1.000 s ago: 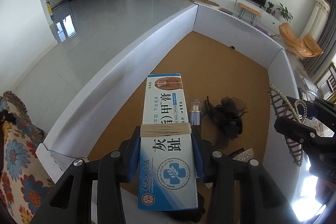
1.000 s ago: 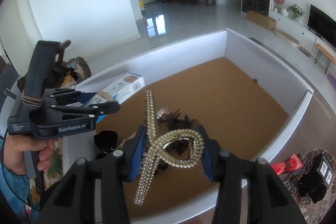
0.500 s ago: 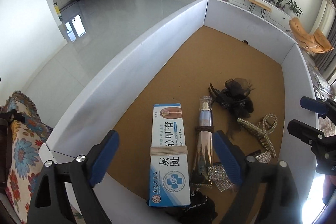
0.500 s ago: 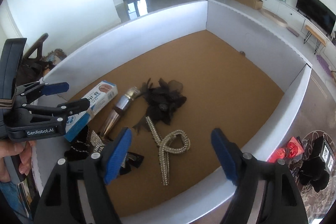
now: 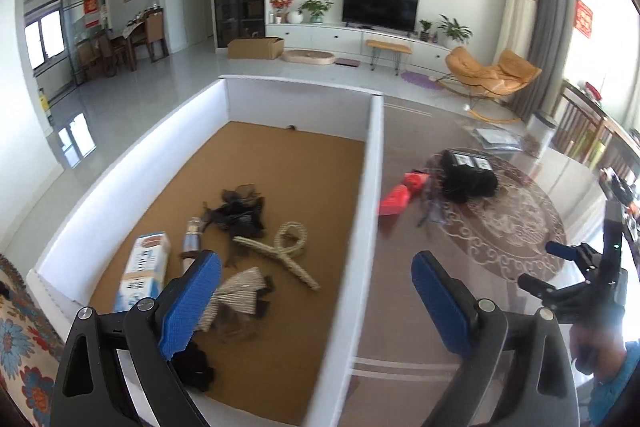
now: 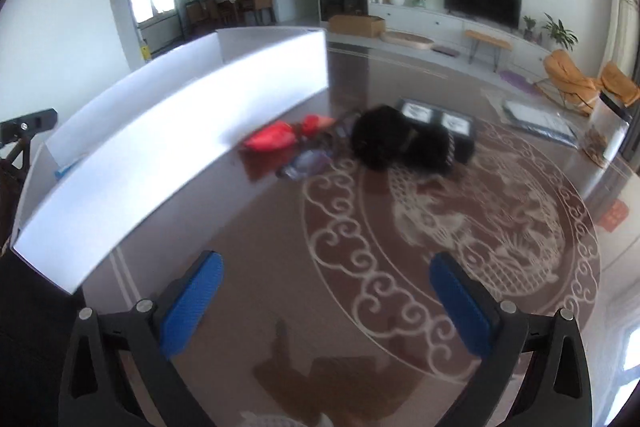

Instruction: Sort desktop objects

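Note:
A white-walled tray with a cork floor holds a blue-and-white medicine box, a slim metallic tube, a black lace hair bow, a pearl hair clip, a rhinestone bow and a dark item. On the table beside the tray lie a red packet, a black fluffy item and a dark flat box. My left gripper is open and empty over the tray's right wall. My right gripper is open and empty above the table, short of the red packet.
The glass table has a round patterned top. The tray's white wall stands left of the right gripper. The right gripper also shows at the right edge of the left wrist view. A living room lies behind.
Both grippers let go, the left of the medicine box and the right of the pearl clip, which now lie in the tray. Both have swung right, the right one out over the table.

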